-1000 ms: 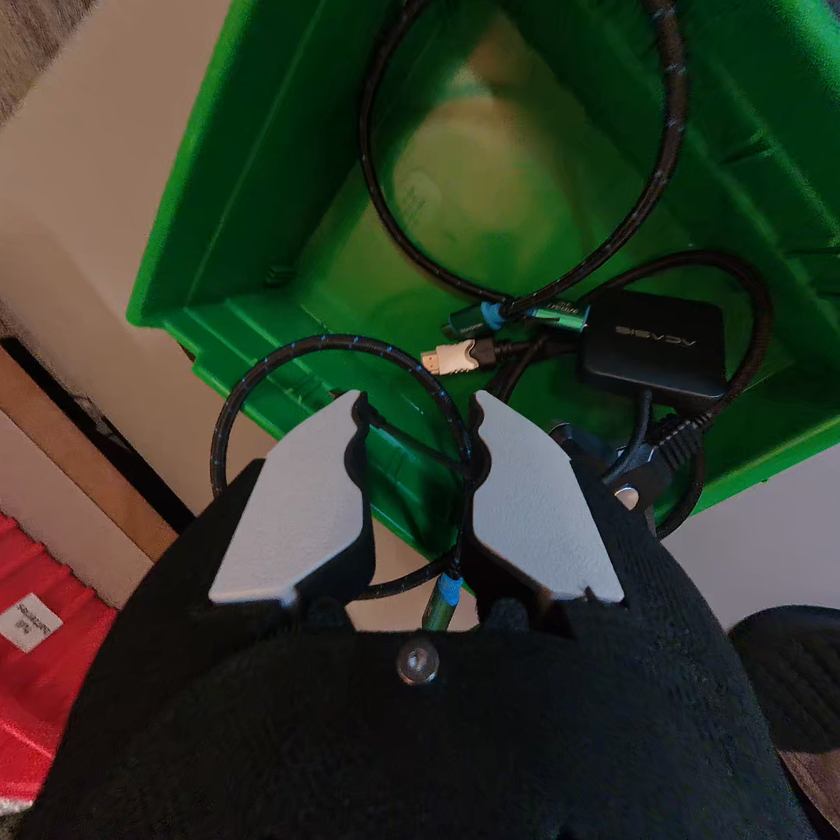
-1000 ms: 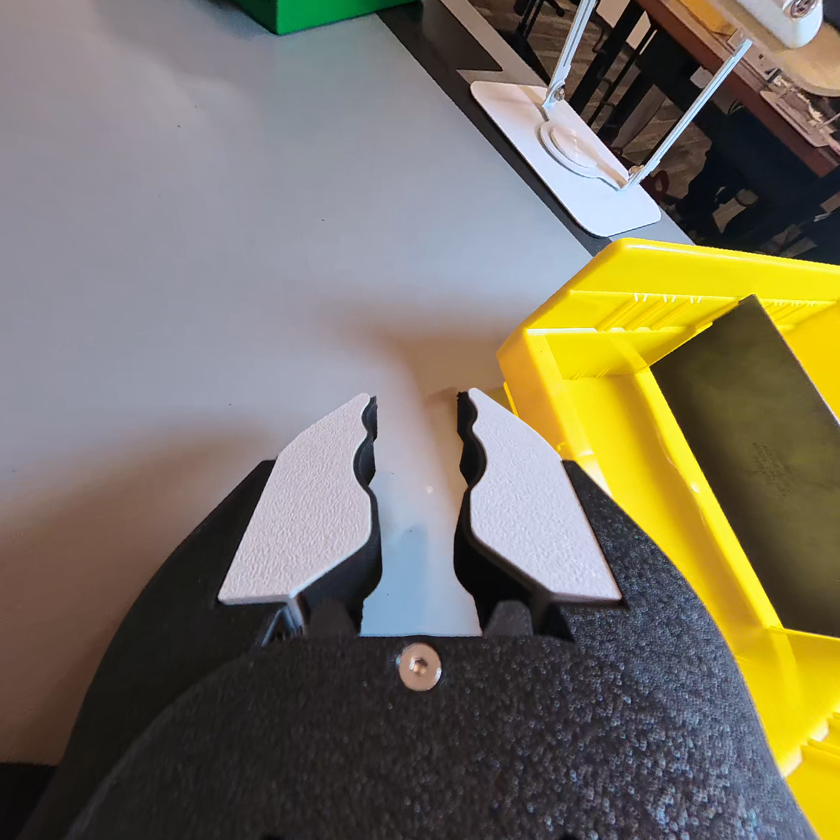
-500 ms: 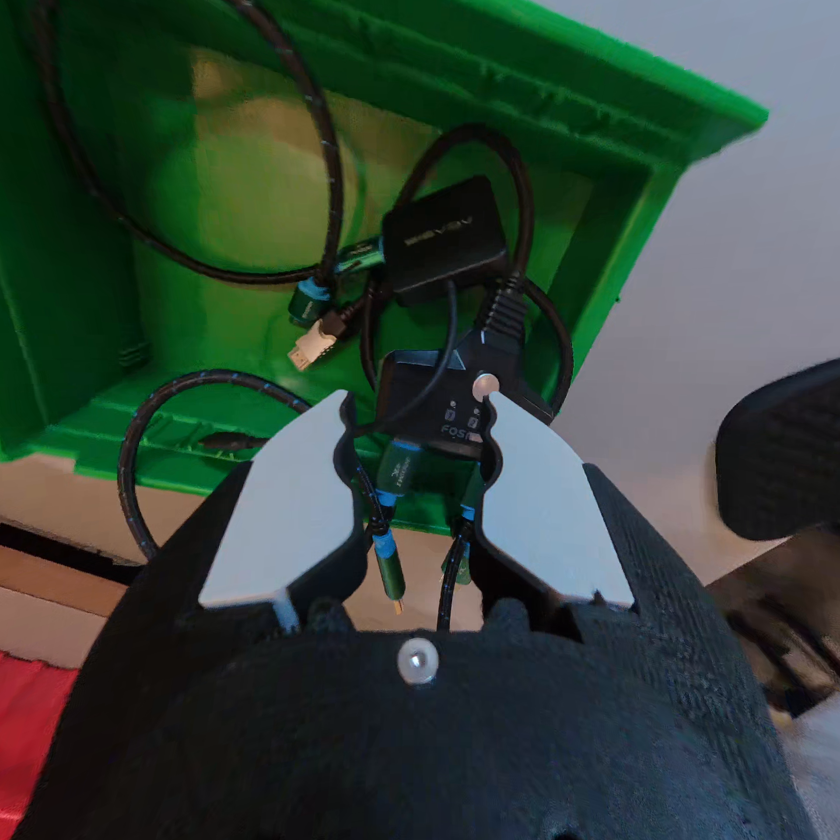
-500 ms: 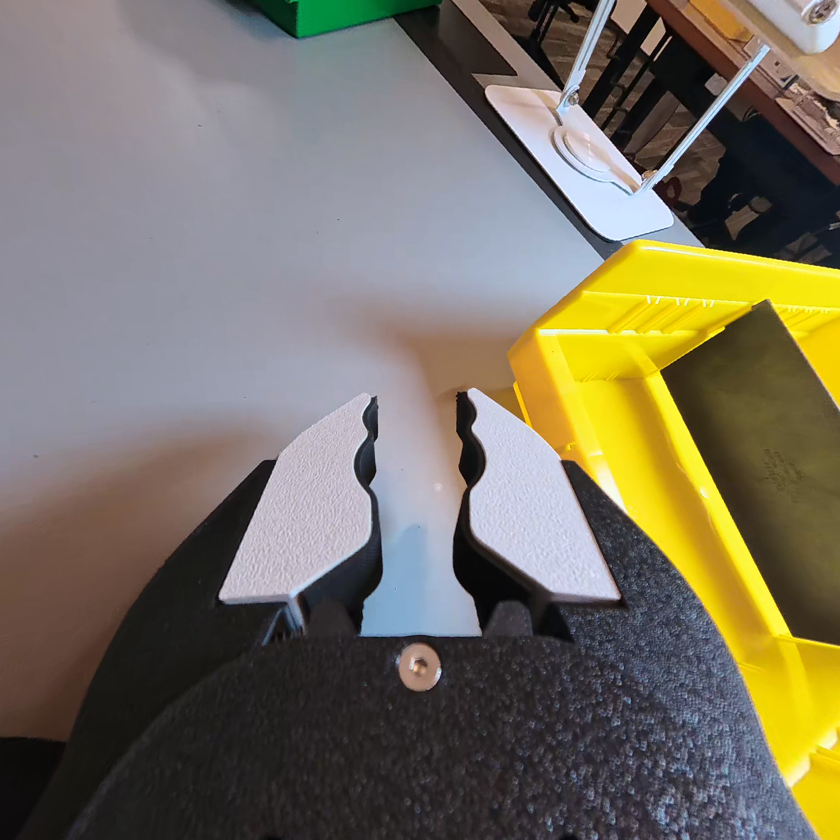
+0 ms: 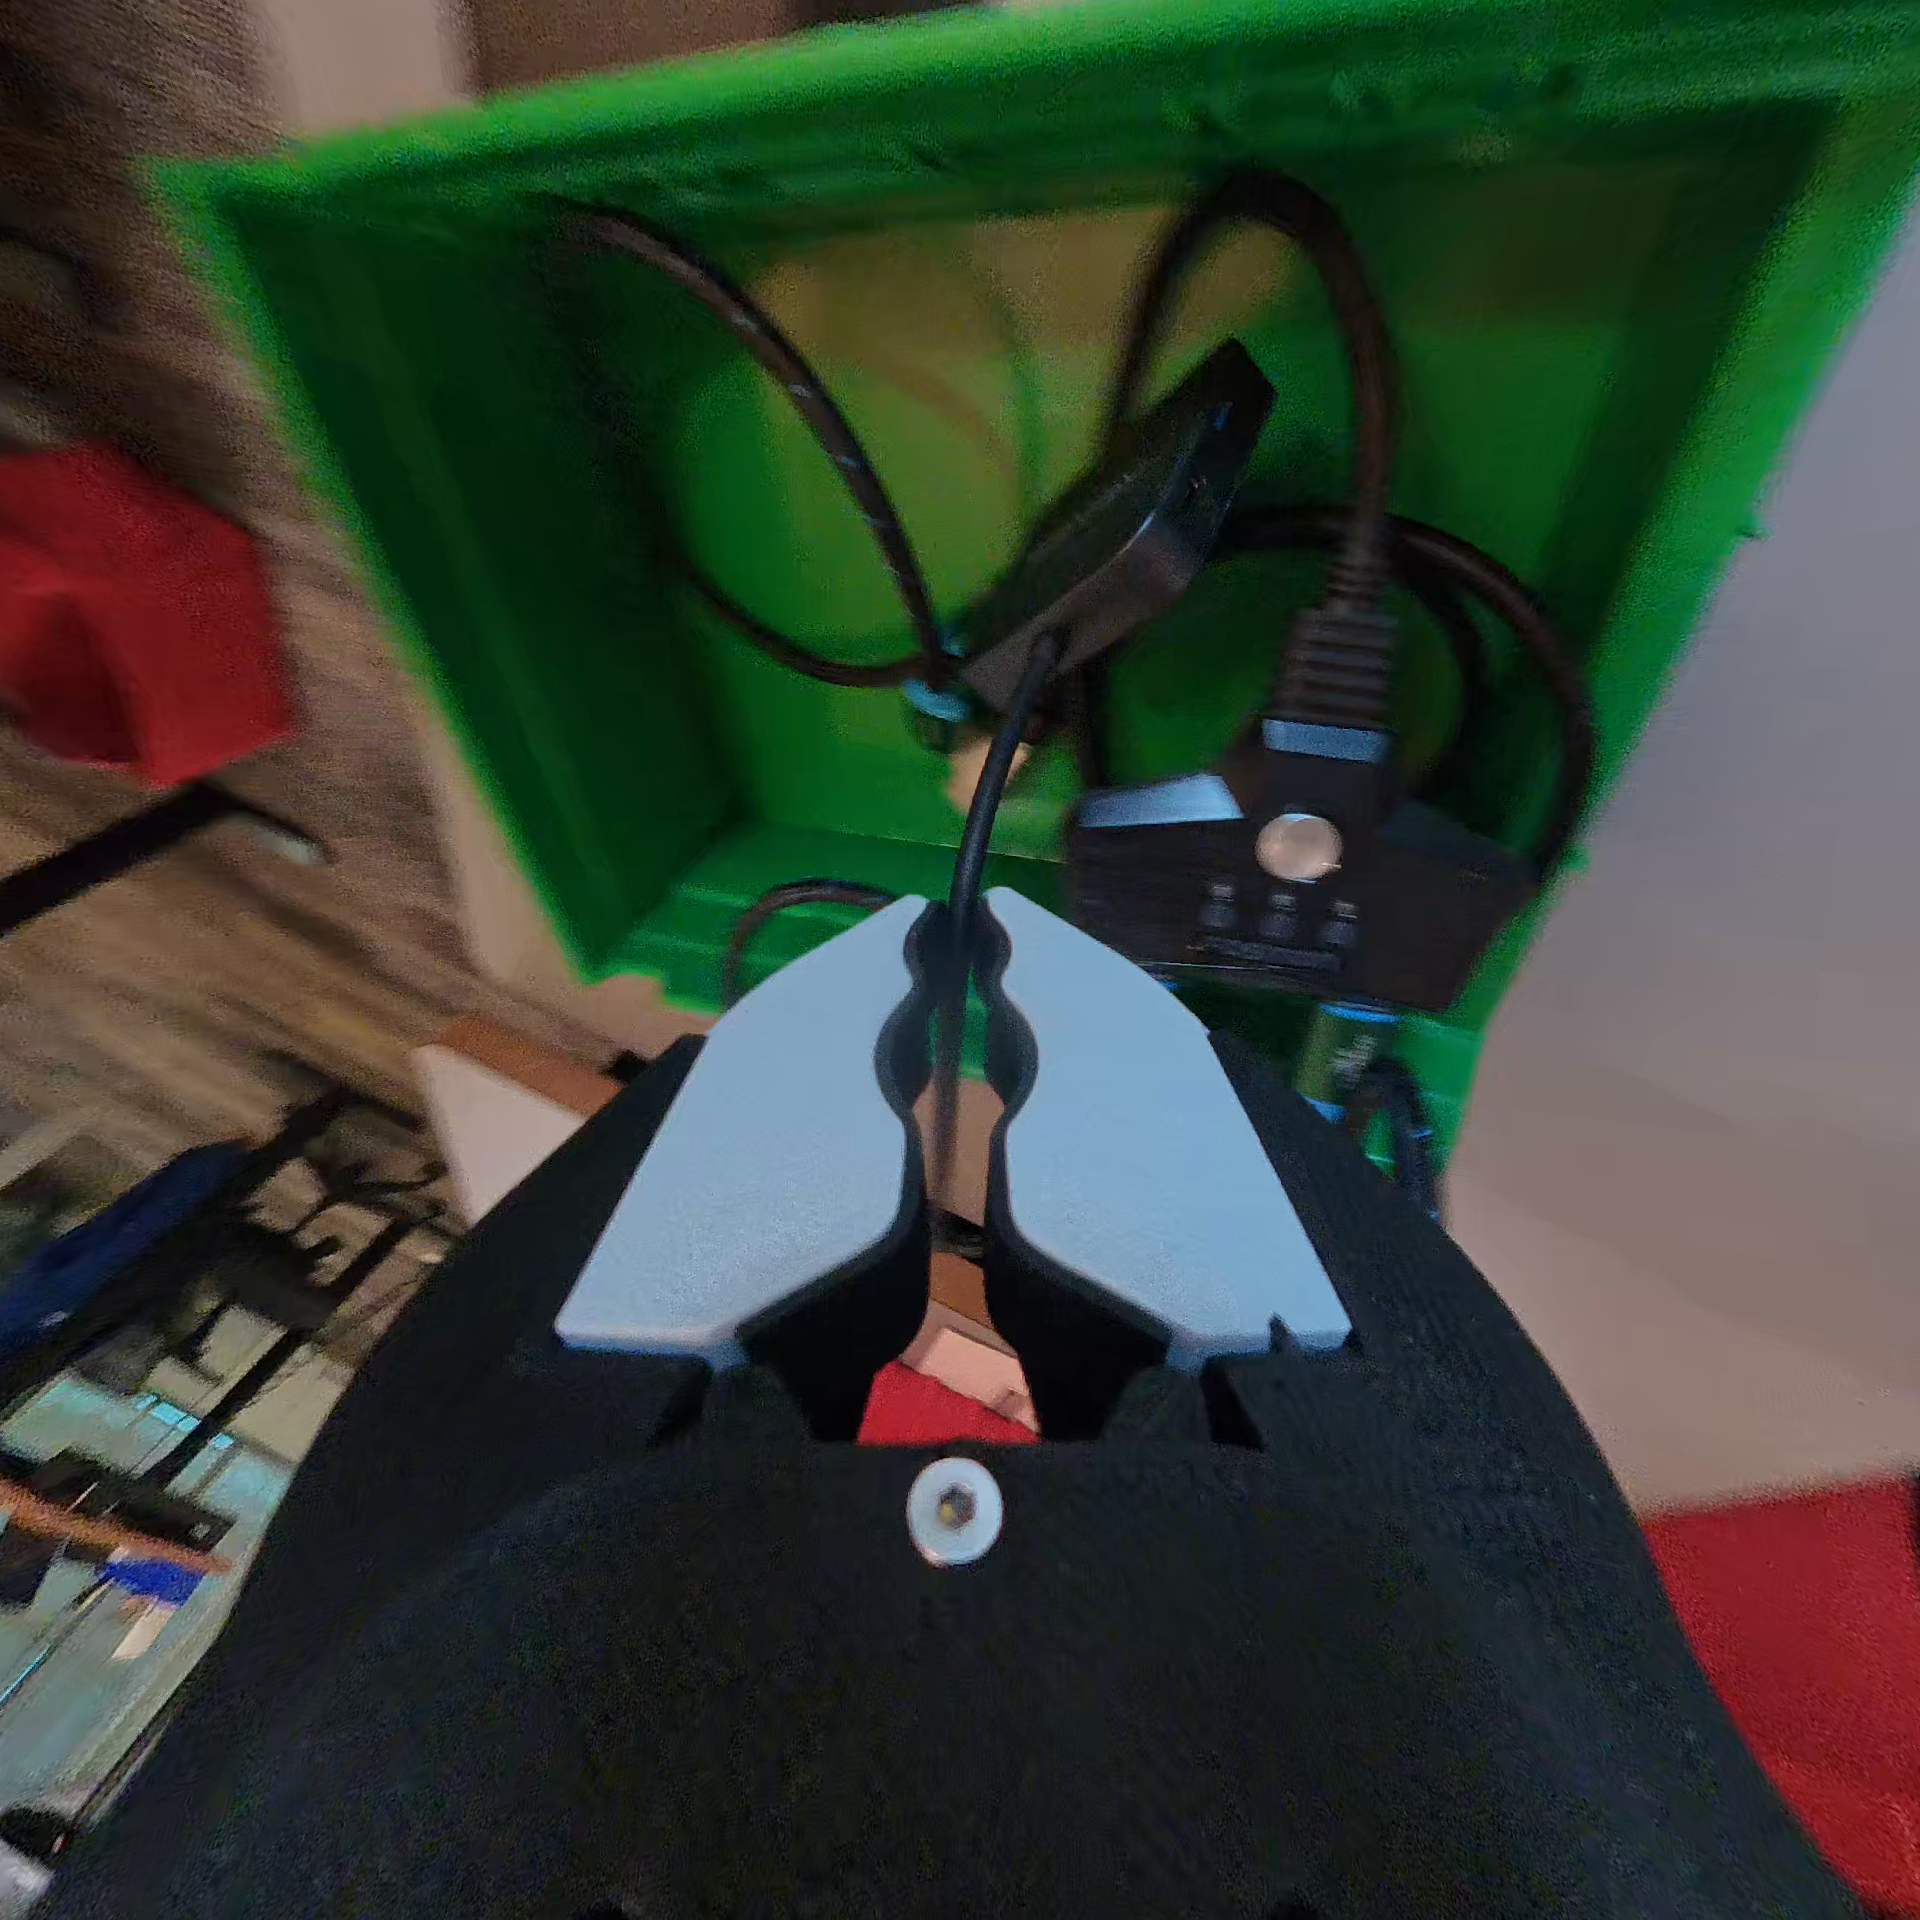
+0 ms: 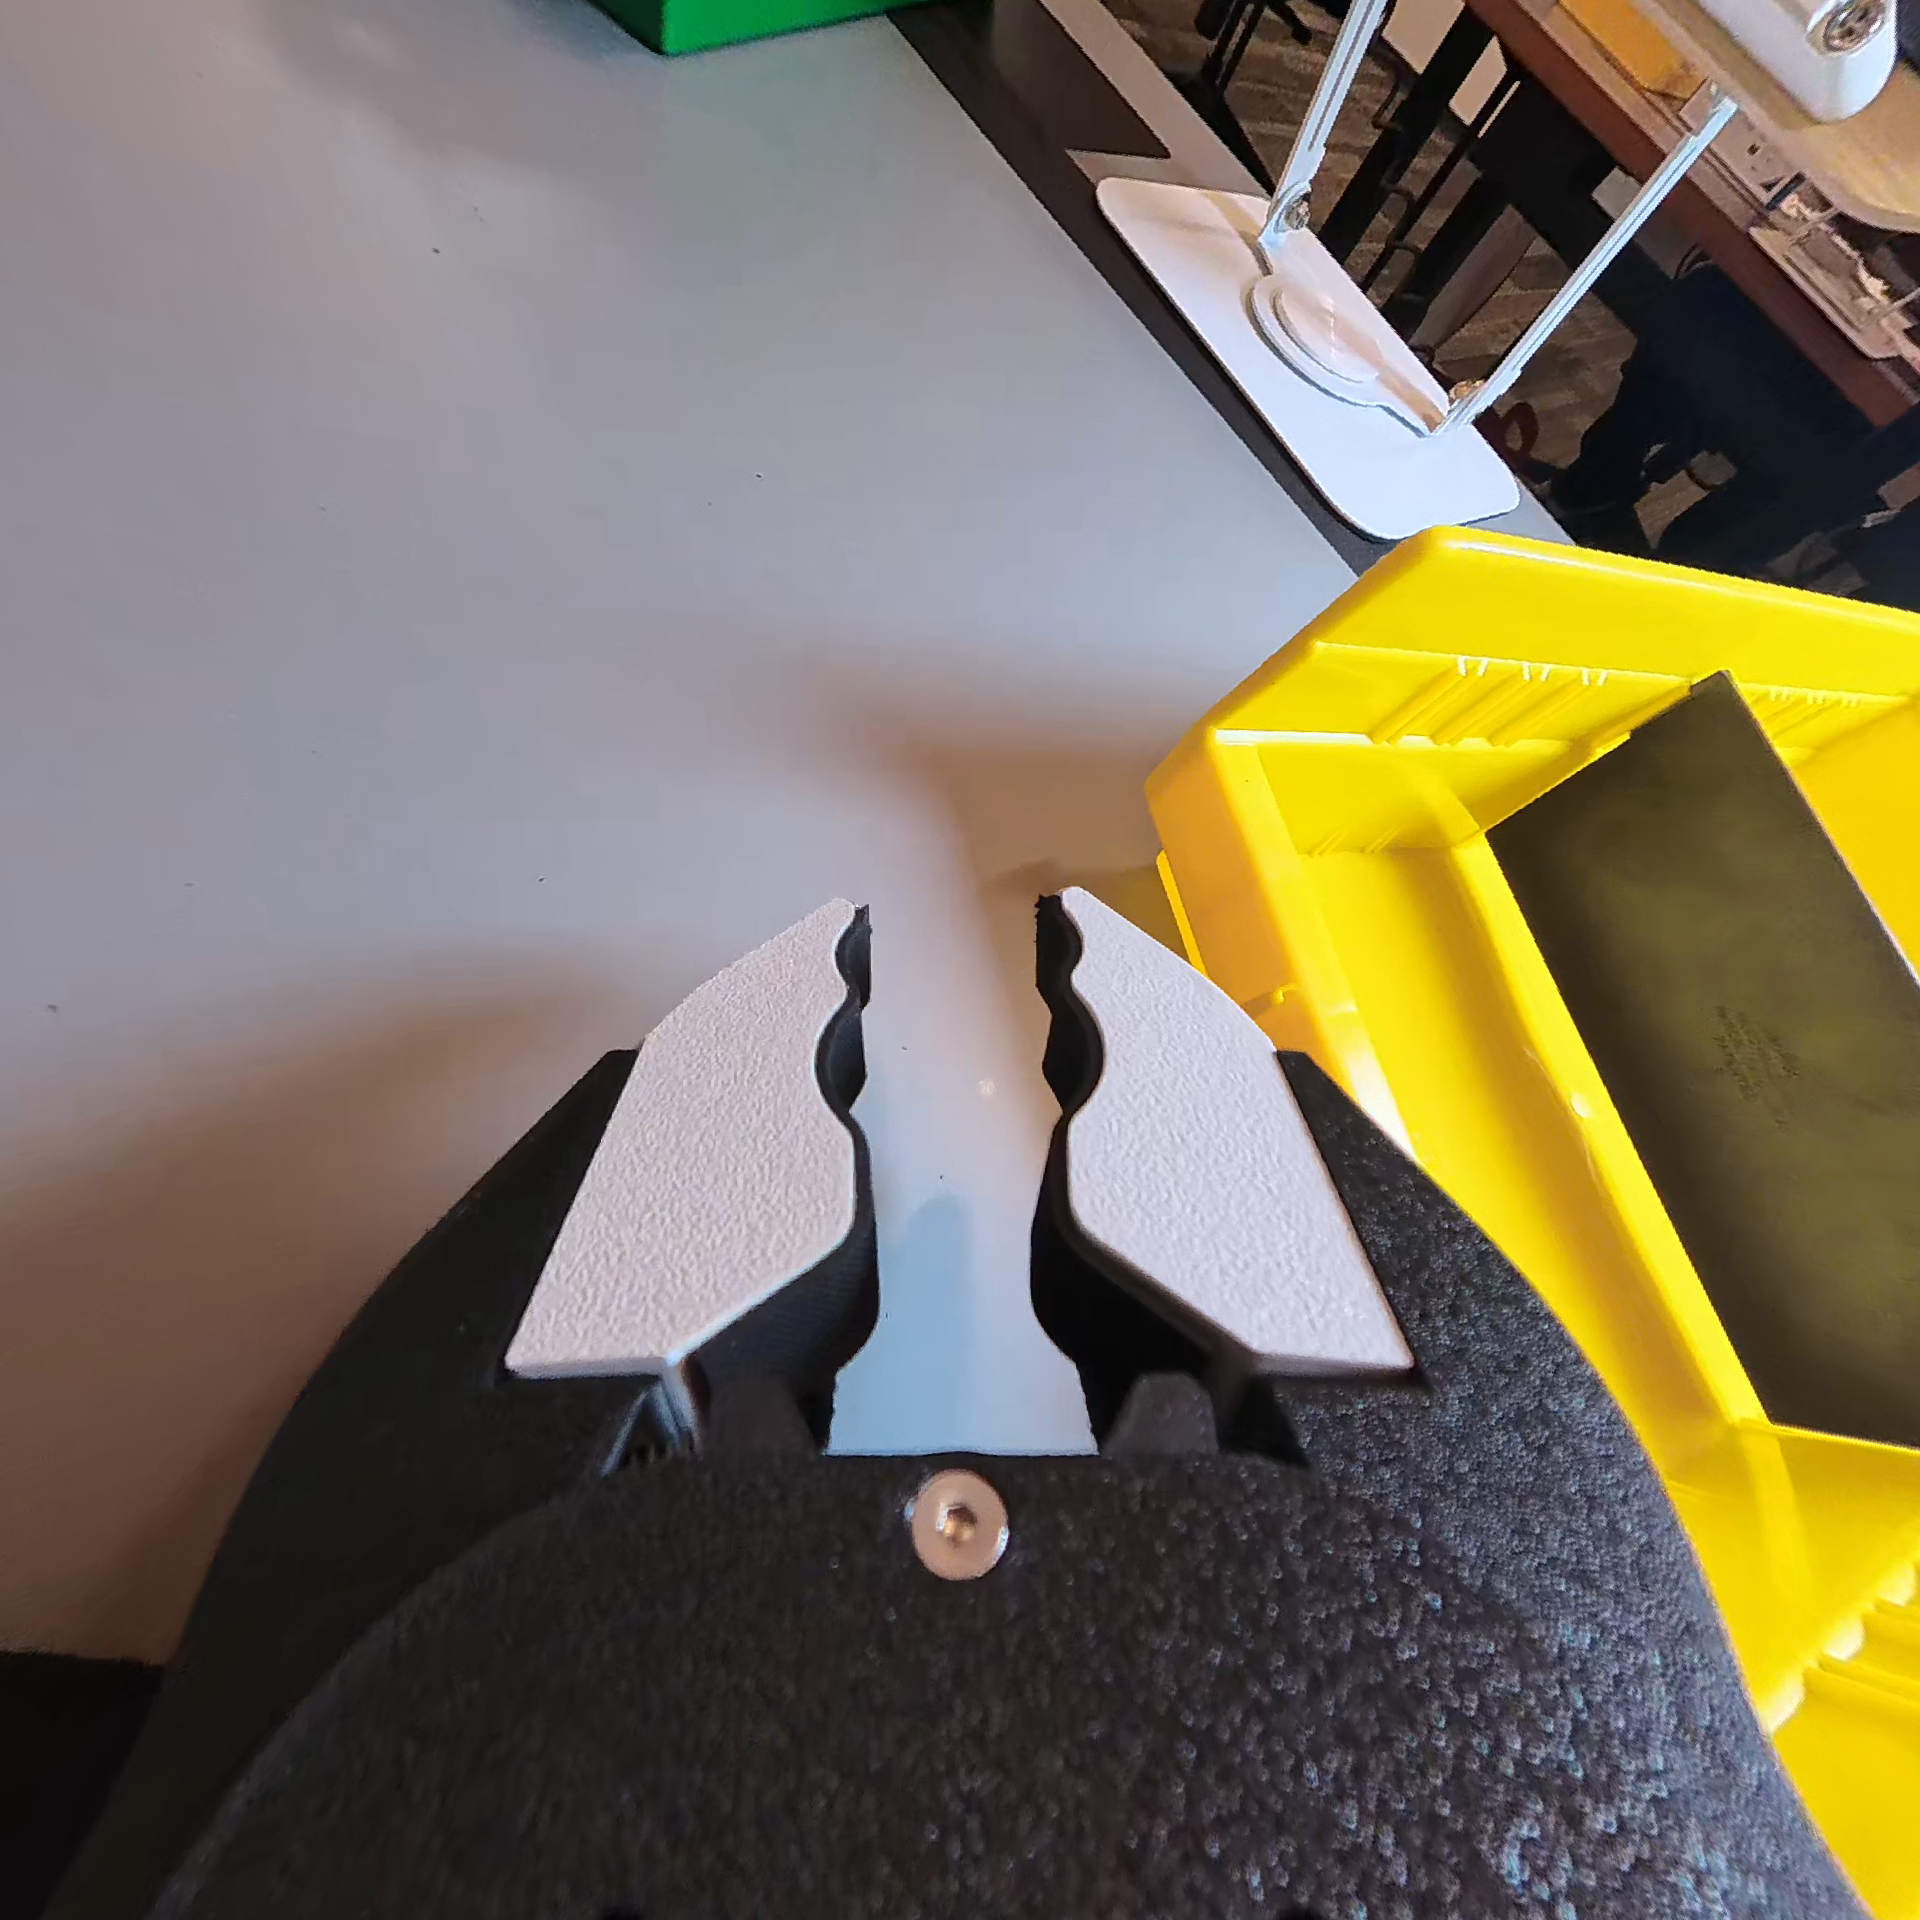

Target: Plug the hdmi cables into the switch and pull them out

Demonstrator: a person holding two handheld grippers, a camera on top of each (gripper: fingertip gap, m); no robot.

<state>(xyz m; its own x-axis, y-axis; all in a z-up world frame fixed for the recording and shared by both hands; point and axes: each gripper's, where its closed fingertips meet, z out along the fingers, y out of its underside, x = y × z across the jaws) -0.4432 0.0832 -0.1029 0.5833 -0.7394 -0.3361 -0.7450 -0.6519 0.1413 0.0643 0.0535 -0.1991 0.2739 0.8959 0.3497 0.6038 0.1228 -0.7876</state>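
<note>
In the left wrist view my left gripper (image 5: 961, 909) is shut on a thin black cable (image 5: 997, 769). The cable runs up to a flat black box (image 5: 1132, 540), which is tilted up on edge inside the green bin (image 5: 499, 520). The black HDMI switch (image 5: 1299, 904), with a round silver button, lies in the bin just right of my fingertips. A thick black cable is plugged into its far side. A green HDMI plug (image 5: 1340, 1060) sits by its near side. A braided cable (image 5: 831, 416) loops through the bin. My right gripper (image 6: 953, 914) is open and empty above the grey table (image 6: 520, 520).
A yellow bin (image 6: 1351, 831) holding a dark flat slab (image 6: 1714, 1039) stands right of my right gripper. A white lamp base (image 6: 1309, 353) sits at the table's far edge. A corner of the green bin shows in the right wrist view (image 6: 758, 21). Red bins lie beside the table. There is about 50 cm between the tips of the two grippers. To the black HDMI switch (image 5: 1299, 904): left tips about 8 cm, right tips about 50 cm.
My left gripper's jaws have closed on the thin black cable, and the view has swung over the bin. The flat black box has tipped up on edge. My right gripper has barely moved.
</note>
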